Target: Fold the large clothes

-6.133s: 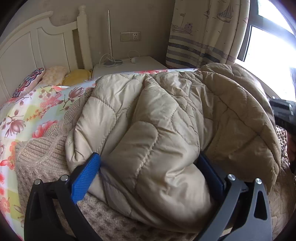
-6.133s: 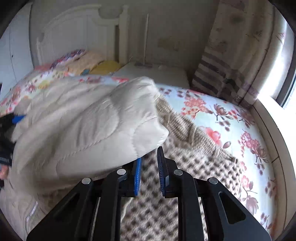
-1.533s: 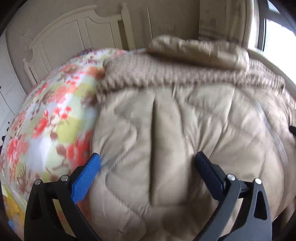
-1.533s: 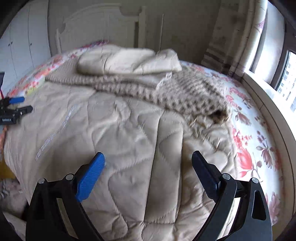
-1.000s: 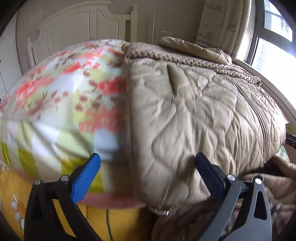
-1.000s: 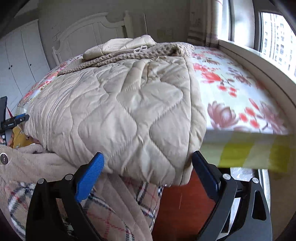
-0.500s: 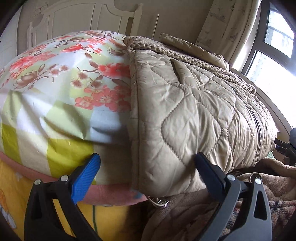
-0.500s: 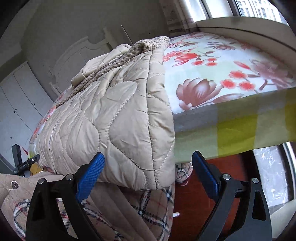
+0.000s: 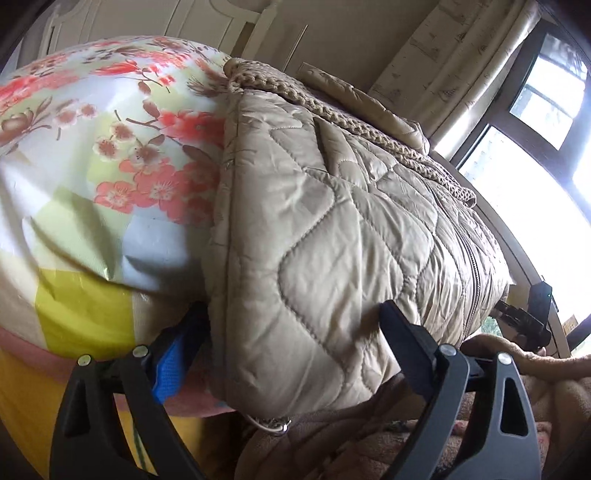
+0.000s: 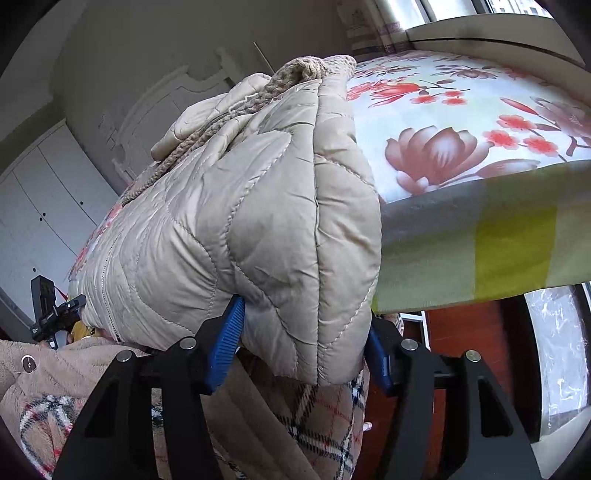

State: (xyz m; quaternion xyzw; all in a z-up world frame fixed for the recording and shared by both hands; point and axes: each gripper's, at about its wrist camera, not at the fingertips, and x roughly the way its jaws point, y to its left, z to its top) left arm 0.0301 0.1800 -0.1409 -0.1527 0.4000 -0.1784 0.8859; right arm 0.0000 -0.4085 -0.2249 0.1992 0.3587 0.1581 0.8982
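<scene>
A beige quilted coat (image 9: 332, 229) lies spread on the bed with its hem hanging over the foot edge. My left gripper (image 9: 291, 343) straddles the coat's lower left corner. Its jaws are closing, and the blue left pad (image 9: 173, 354) stands just off the fabric. In the right wrist view the coat (image 10: 258, 221) hangs by its other corner. My right gripper (image 10: 301, 350) is closing there, and the puffy hem bulges over both blue pads (image 10: 225, 343). A knitted sweater (image 9: 351, 118) and a folded beige garment (image 9: 354, 88) lie on the coat's far end.
The floral bedsheet (image 9: 110, 147) wraps the mattress on either side of the coat. A person's plaid fleece garment (image 10: 314, 424) hangs below the hem. Headboard (image 9: 229, 22), curtain (image 9: 461, 66) and window (image 9: 535, 184) lie beyond; white wardrobes (image 10: 48, 192) stand at the left.
Both grippers have come closer to the coat's lower corners at the bed's foot. The right jaws have narrowed onto the hem; the left jaws have narrowed a little.
</scene>
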